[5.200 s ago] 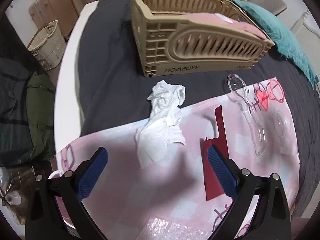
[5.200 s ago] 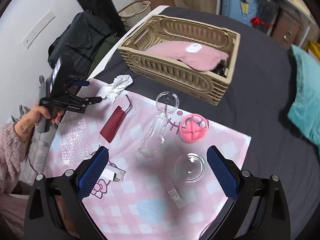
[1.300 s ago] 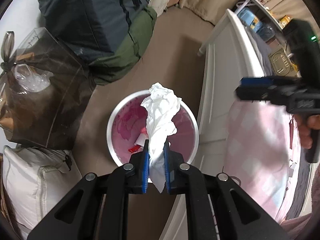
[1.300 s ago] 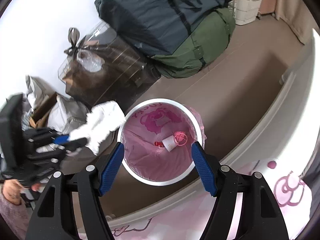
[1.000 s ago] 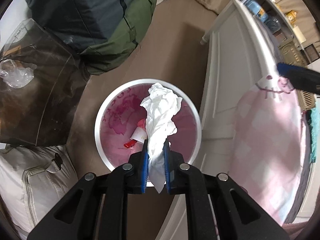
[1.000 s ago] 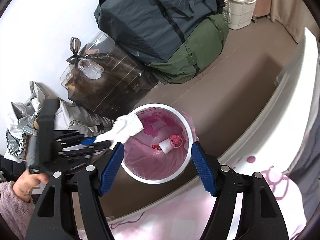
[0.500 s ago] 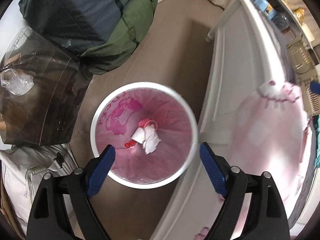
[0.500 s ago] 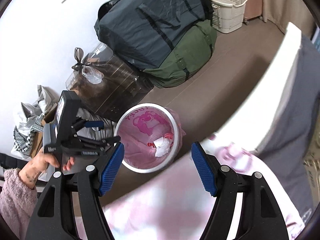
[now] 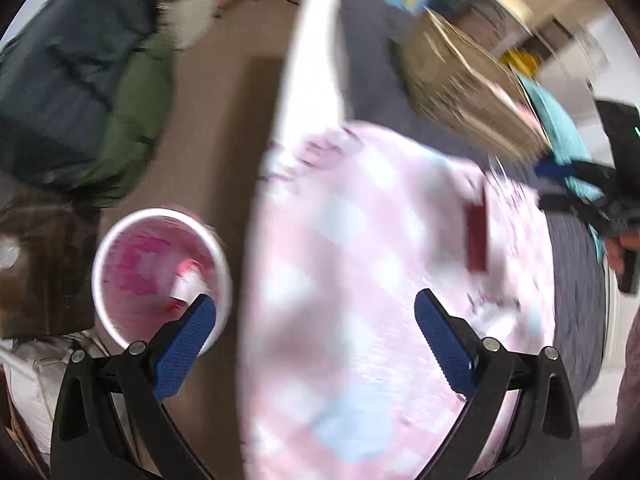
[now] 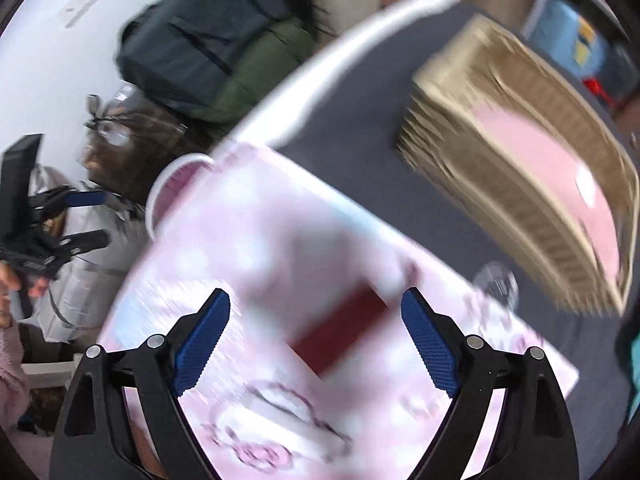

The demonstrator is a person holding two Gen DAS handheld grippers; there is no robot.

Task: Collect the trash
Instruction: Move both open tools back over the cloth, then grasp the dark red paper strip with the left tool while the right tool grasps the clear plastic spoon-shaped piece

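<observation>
Holding both tools over the pink checked cloth [image 9: 360,280], you have nothing in either one. Your left gripper [image 9: 316,316] has just sprung wide apart, and your right gripper [image 10: 316,320] has just opened wider too. The white tissue [image 9: 186,284] lies down inside the pink-lined bin [image 9: 105,256]. A dark red wrapper [image 10: 340,328] lies on the cloth.

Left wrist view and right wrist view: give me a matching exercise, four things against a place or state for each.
Things:
1 trash bin
2 dark red wrapper
3 beige basket
4 left hand-held gripper

Places or states:
A on the grey bedcover
B on the floor beside the bed
C open, nothing between its jaws
D on the pink checked cloth

Pairs: 1-B, 2-D, 3-A, 4-C
</observation>
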